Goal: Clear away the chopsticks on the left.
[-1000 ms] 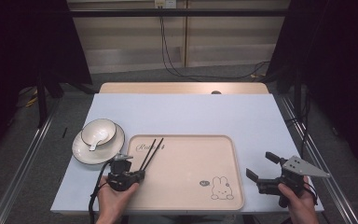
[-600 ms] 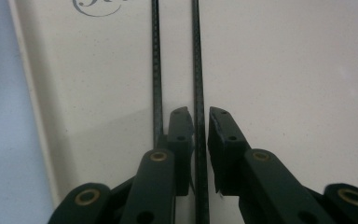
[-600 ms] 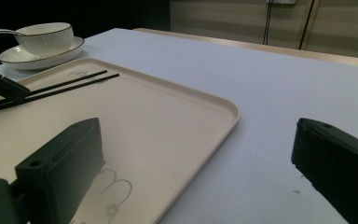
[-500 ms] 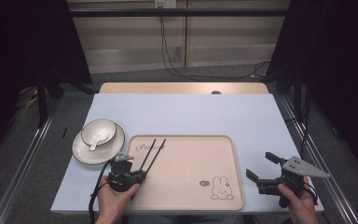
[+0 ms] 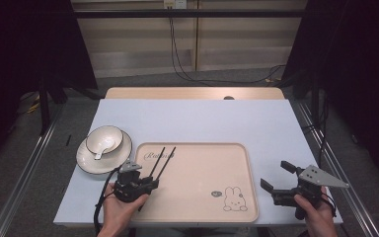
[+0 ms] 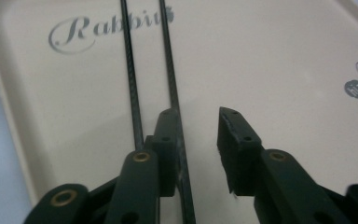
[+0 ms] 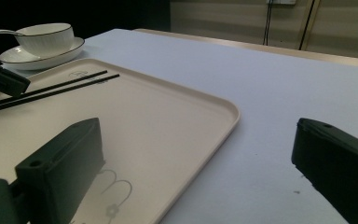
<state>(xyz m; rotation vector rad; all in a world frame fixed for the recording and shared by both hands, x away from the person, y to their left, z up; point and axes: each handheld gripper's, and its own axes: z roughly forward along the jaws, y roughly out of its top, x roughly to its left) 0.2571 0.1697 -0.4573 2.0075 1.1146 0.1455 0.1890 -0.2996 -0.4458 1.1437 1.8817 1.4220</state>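
Note:
Two black chopsticks (image 5: 164,160) lie side by side on the left part of a beige tray (image 5: 202,173) printed with a rabbit. My left gripper (image 5: 149,184) sits low over their near ends. Its jaws have just been opening and stand slightly apart (image 6: 198,114). One chopstick (image 6: 168,60) runs along the inner face of the left jaw, the other passes under that jaw, and no pad presses on them. My right gripper (image 5: 276,175) is wide open above the table just right of the tray, with nothing between its jaws (image 7: 196,135).
A white bowl (image 5: 103,140) with a spoon in it stands on a saucer (image 5: 86,160) left of the tray; the bowl (image 7: 46,37) also appears far off in the right gripper view. Pale blue table surface (image 5: 202,118) stretches behind the tray. Metal rails run along both table sides.
The left gripper's jaws have parted a little around the chopsticks, which rest on the tray. Both hands have stayed where they were.

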